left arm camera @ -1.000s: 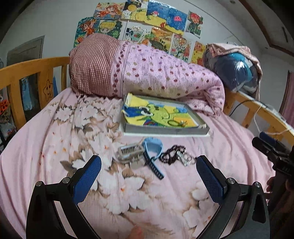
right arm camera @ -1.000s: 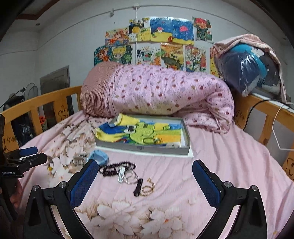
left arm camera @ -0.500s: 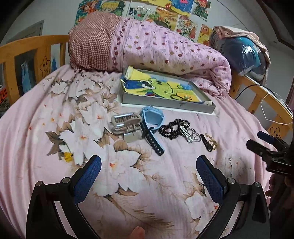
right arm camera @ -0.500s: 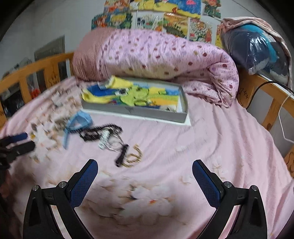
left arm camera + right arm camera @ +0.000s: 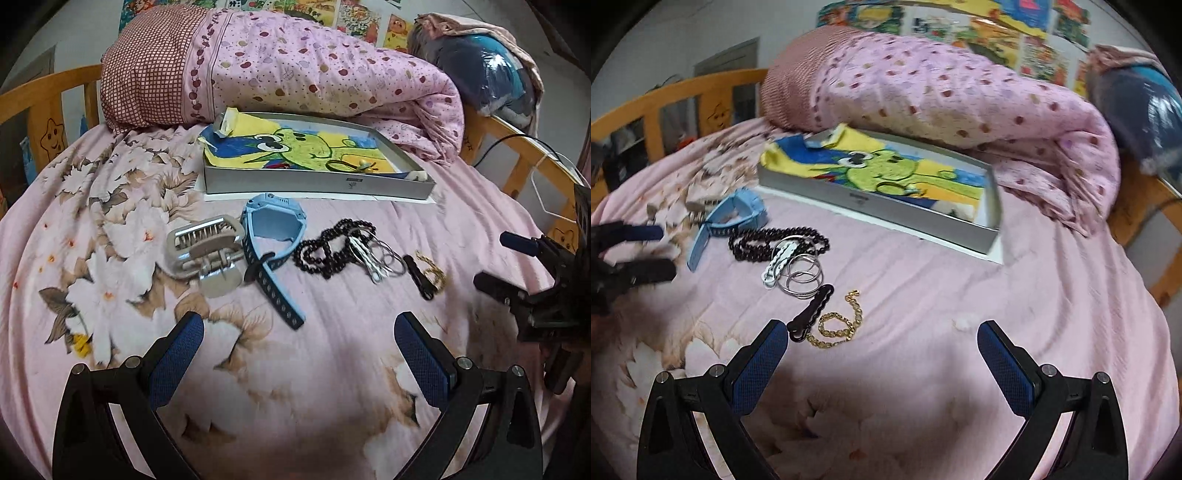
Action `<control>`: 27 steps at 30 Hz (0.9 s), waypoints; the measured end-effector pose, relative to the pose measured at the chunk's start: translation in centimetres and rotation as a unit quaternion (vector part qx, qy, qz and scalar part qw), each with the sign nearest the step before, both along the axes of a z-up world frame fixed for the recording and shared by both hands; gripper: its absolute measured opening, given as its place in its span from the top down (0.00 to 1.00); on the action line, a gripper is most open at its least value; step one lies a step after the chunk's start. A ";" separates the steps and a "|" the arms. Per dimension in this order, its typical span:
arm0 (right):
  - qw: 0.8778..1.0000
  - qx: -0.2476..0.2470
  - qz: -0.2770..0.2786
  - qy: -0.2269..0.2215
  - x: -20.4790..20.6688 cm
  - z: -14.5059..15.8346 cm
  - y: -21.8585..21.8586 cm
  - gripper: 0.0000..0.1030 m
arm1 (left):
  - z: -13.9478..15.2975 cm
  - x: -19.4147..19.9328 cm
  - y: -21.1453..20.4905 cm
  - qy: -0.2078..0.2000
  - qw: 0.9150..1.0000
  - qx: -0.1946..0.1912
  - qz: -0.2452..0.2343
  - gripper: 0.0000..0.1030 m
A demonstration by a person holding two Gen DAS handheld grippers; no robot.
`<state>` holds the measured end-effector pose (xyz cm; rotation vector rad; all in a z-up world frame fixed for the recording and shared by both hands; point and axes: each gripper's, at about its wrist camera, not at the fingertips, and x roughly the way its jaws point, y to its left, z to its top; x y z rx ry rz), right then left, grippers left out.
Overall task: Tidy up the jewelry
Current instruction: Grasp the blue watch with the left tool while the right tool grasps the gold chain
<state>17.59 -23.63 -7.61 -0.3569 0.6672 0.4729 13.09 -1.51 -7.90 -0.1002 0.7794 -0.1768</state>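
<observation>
While hovering over the pink floral bedsheet (image 5: 923, 280), gaping wide and gripping nothing: left gripper (image 5: 299, 341) and right gripper (image 5: 882, 345). Lying just beyond, a thin gold chain bracelet (image 5: 839, 324), touching a black clip (image 5: 811, 314); farther on, resting well apart, a shallow grey cardboard box (image 5: 886, 206).

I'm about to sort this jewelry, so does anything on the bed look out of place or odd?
The beige hair claw lies among the jewelry, left of the blue watch. Silver rings overlap the black beads in a tangle.
</observation>
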 end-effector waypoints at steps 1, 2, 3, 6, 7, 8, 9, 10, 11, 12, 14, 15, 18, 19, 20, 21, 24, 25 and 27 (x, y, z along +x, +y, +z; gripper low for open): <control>1.000 0.000 0.010 0.003 0.3 -0.2 0.1 0.00 | -0.1 0.3 0.1 0.001 1.000 -0.002 0.003 0.02; 1.000 -0.001 0.015 0.006 0.5 -0.4 0.2 0.00 | -0.2 0.6 0.2 0.002 1.000 -0.005 0.006 0.02; 1.000 -0.003 0.022 0.008 0.6 -0.6 0.3 0.00 | -0.3 1.0 0.3 0.003 1.000 -0.006 0.010 0.03; 0.999 -0.012 0.040 0.012 1.0 -1.2 0.6 0.03 | -0.5 1.9 0.3 0.007 1.000 -0.004 0.017 0.07; 0.999 -0.013 0.045 0.014 1.2 -1.3 0.7 0.05 | -0.6 2.1 0.3 0.010 1.000 -0.004 0.017 0.11; 0.999 -0.013 0.050 0.017 1.4 -1.4 0.8 0.09 | -0.7 2.3 0.3 0.013 1.000 -0.003 0.017 0.14; 0.998 -0.015 0.054 0.018 1.5 -1.6 0.9 0.11 | -0.8 2.5 0.2 0.016 1.000 -0.001 0.016 0.22; 0.998 -0.017 0.059 0.019 1.7 -1.6 1.0 0.12 | -1.0 2.7 0.1 0.021 1.000 0.002 0.015 0.29; 0.998 -0.019 0.065 0.019 1.8 -1.7 1.1 0.14 | -1.1 2.8 0.0 0.025 1.000 0.005 0.015 0.32; 0.997 -0.020 0.072 0.019 2.0 -1.8 1.3 0.16 | -1.3 3.0 -0.1 0.028 0.999 0.007 0.015 0.37; 0.996 -0.020 0.085 0.023 2.1 -2.1 1.6 0.22 | -1.6 3.2 -0.2 0.033 0.999 0.009 0.017 0.46; 0.995 -0.022 0.093 0.027 2.3 -2.2 1.8 0.24 | -1.7 3.3 -0.3 0.036 0.999 0.012 0.018 0.54; 0.993 -0.017 0.110 0.036 2.7 -2.5 2.0 0.36 | -2.1 3.7 -0.4 0.043 0.998 0.022 0.028 0.72; 0.992 -0.016 0.115 0.040 2.9 -2.6 2.0 0.39 | -2.1 3.7 -0.4 0.043 0.998 0.021 0.030 0.76; 0.992 -0.014 0.119 0.044 2.9 -2.6 2.1 0.42 | -2.1 3.8 -0.3 0.044 0.998 0.020 0.034 0.78; 0.991 -0.011 0.123 0.049 3.0 -2.7 2.1 0.43 | -2.1 3.8 -0.3 0.046 0.998 0.019 0.035 0.78; 0.989 0.000 0.128 0.067 3.3 -2.7 1.9 0.47 | -2.1 3.7 -0.4 0.047 0.998 0.022 0.037 0.87; 0.989 0.006 0.128 0.076 3.4 -2.8 1.7 0.47 | -2.1 3.6 -0.5 0.048 0.998 0.024 0.037 0.92; 0.988 0.013 0.127 0.089 3.6 -2.8 1.6 0.49 | -2.1 3.4 -0.7 0.047 0.998 0.029 0.035 0.95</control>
